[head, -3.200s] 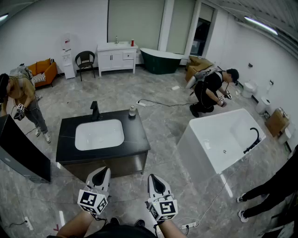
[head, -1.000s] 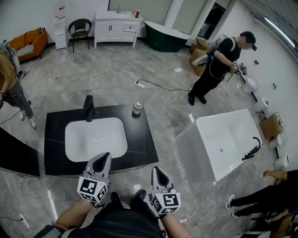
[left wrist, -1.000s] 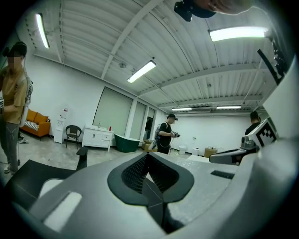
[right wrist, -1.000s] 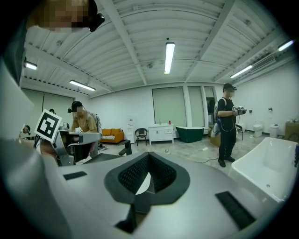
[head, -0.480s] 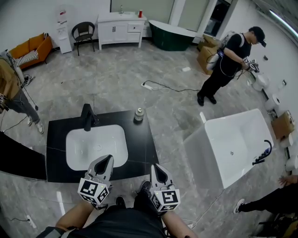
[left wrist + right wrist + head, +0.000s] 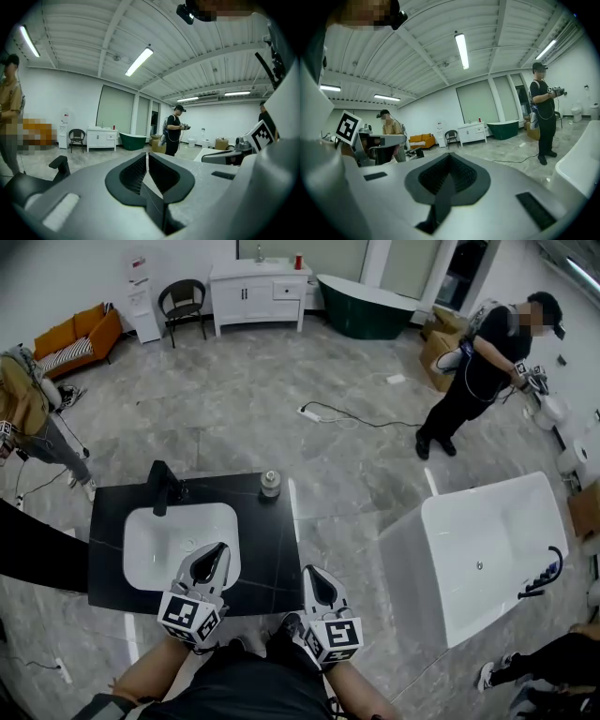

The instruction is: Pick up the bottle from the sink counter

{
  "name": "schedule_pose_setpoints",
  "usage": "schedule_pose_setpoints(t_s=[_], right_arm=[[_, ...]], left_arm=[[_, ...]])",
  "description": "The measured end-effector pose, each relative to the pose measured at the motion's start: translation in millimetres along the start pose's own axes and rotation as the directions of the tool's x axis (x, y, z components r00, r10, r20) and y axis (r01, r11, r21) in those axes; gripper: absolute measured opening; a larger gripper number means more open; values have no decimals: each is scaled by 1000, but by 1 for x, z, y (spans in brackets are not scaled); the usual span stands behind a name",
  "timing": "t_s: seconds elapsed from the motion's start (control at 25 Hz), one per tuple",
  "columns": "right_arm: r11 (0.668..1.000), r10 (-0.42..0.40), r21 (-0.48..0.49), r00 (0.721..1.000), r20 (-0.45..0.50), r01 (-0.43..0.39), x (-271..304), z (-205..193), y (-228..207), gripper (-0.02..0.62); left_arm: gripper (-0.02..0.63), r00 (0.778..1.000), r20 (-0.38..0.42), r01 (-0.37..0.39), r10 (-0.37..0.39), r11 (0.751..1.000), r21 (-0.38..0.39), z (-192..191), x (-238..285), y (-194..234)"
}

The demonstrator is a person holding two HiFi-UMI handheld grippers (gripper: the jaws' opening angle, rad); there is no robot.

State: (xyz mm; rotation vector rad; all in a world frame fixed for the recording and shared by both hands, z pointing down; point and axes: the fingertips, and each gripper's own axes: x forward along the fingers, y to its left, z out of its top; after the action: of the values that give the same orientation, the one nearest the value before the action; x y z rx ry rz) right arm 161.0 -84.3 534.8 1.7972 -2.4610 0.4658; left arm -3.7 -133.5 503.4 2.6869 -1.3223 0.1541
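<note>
Reading the head view from the left: the black faucet (image 6: 161, 487) is sitting at the back-left of the sink counter (image 6: 277, 563), with the white basin (image 6: 178, 542) taking up most of its left half. You're holding the left gripper (image 6: 214, 551) over the near rim of that basin, lower middle of the frame. Its jaws are pressed together with nothing between them, and its own view shows the same.

The bottle (image 6: 270, 484) is standing upright on the far strip of the counter, just right of the basin's back corner, a bit above centre frame. It's well apart from both grippers, and neither is touching it.

The right gripper (image 6: 315, 576) is hanging at the counter's near right edge, also pinched shut on nothing.

So I'd say you're only lining up the reach here. My take:
- I'd go with the right gripper, since its path runs over bare black counter instead of across the basin and past the faucet.
- Spread the jaws wide before you're getting close, not at the last second.
- Come in low and level, straddle the body below the cap, and squeeze only once it's centred.
- It looks small and tippy, so lift straight up.

The white bathtub (image 6: 487, 545) at the right isn't in your way.
</note>
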Motion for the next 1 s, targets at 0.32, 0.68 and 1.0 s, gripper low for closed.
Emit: schedule_pose_setpoints(t_s=[0.32,0.68,1.0], right_arm=[[999,15,-35,1000,-3,-15,23,1,-43,6],[999,-36,-2,998,-54,36,52,-7,-69,7],[995,-95,8,990,-100,96,91,-9,-88,6]], left_arm=[[11,995,-75,-62,60,998,-28,-15,47,10],[99,987,-150,-54,55,999,8,-56,105,47],[230,976,-216,6,-2,1000,18,-106,184,85]])
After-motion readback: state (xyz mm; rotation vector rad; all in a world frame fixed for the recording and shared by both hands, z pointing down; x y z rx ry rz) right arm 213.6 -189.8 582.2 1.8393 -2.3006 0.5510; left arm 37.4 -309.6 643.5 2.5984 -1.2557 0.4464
